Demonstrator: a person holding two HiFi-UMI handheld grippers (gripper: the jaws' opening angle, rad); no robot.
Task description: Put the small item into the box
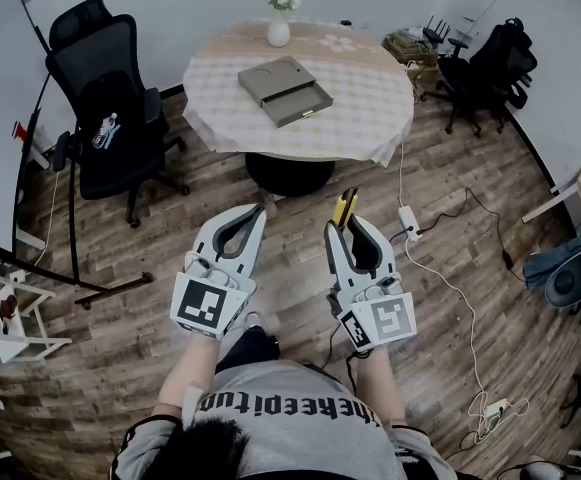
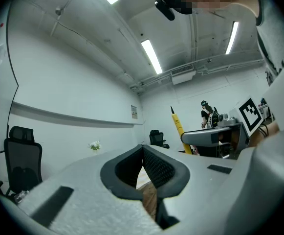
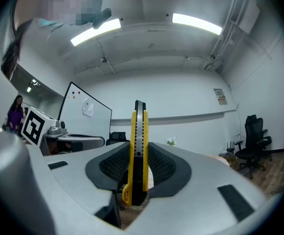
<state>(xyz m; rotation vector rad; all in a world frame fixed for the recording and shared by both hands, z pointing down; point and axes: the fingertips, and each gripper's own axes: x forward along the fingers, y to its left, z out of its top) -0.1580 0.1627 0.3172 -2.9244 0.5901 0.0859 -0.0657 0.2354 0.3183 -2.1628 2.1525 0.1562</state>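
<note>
Plank flooring spreads below; at upper centre a round table (image 1: 370,98) in checked cloth bears a flat olive box (image 1: 284,90) and a white vase (image 1: 279,32). Left gripper (image 1: 259,213): ribbed pads together, empty. Right gripper (image 1: 351,226) clamps a slim yellow knife (image 1: 345,206) at mid-frame, well apart from the box.

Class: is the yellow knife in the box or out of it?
Out. The knife stands clamped between the pads of the right gripper, well short of the box on the table.
</note>
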